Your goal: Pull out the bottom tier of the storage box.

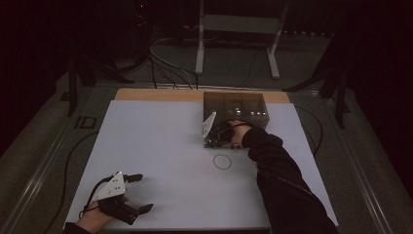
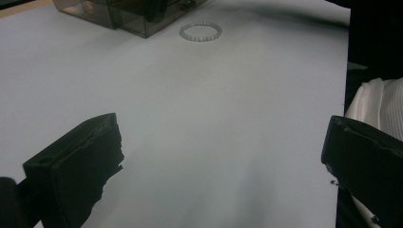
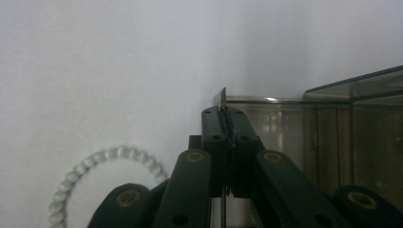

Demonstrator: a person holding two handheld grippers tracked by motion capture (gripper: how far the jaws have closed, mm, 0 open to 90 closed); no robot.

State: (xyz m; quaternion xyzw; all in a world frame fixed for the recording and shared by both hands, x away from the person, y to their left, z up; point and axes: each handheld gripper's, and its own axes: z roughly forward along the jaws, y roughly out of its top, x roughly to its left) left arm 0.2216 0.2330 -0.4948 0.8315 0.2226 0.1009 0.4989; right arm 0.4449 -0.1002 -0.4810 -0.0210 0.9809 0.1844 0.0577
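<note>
Right gripper [image 1: 214, 135] clamped on the edge of a smoked clear box [image 1: 235, 113]; left gripper [image 1: 138, 193] idle with its jaws wide apart.

In the right gripper view the two black jaws are pressed together on a thin upright wall at the near corner of the box, which sits at the far middle of the white worktop [image 1: 160, 161]. A ring of pale beads, the bracelet [image 1: 222, 162], lies flat on the worktop just in front of the box and beside the person's dark sleeve [image 1: 280, 180]. The left gripper rests near the worktop's near left corner, well apart from box and bracelet, with nothing between its jaws.
</note>
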